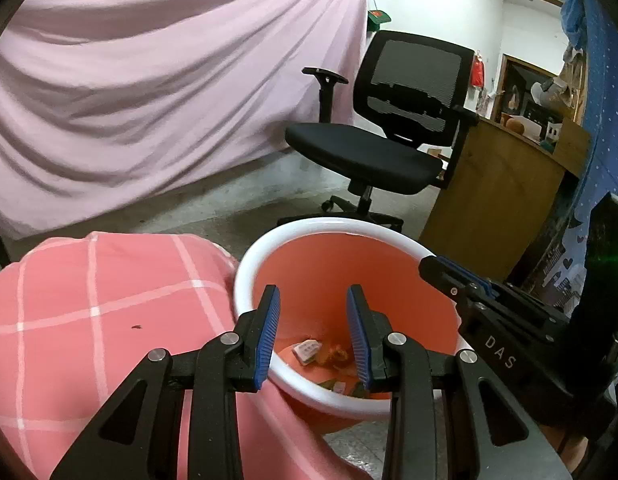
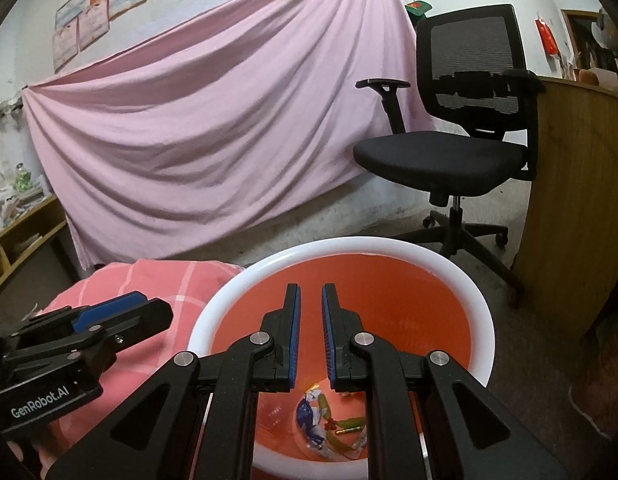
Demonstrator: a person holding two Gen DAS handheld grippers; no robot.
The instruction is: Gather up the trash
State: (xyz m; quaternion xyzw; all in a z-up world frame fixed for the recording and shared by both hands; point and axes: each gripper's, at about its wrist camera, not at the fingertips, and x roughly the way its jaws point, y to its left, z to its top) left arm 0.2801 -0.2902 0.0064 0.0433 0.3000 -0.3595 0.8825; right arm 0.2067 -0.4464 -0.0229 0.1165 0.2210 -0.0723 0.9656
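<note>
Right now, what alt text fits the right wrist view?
The right gripper, slightly open and empty, hangs over an orange bin with wrappers at its bottom. The left gripper sits at left over a pink checked cushion; an office chair stands behind.

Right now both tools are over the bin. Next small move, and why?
Probably lift the right tool back out of the orange bin and go for the next piece. Its jaws stand slightly apart with nothing between them, and wrappers already lie on the bin floor. The left tool is open and empty too.
</note>
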